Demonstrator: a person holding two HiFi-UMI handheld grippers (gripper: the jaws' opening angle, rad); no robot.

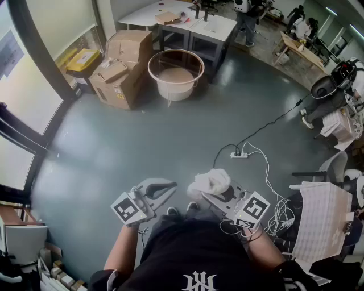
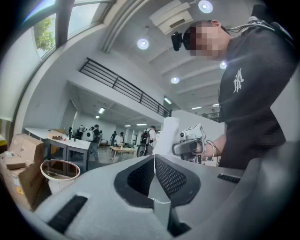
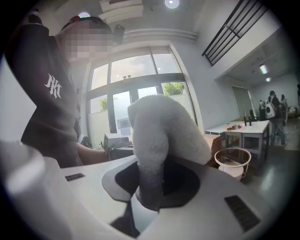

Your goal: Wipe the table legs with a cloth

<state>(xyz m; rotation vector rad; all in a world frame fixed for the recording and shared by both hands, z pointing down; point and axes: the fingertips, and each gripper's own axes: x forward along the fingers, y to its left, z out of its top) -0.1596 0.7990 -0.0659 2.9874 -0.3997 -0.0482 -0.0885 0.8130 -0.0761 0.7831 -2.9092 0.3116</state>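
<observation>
We stand with the white cloth (image 1: pixel 209 181) clamped upright in the right tongs (image 3: pixel 149 190); the left tongs (image 2: pixel 154 180) are shut on nothing. The white tables (image 1: pixel 142 16), probably the ones meant, stand well ahead at the far edge of the floor (image 1: pixel 142 142), legs upright, beyond a round stand (image 1: pixel 175 74), so the cloth-bearing tongs must lead.

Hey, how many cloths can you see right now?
1. A white cloth is clamped in the right gripper; the left gripper is shut on nothing. Others could be hidden.
</observation>
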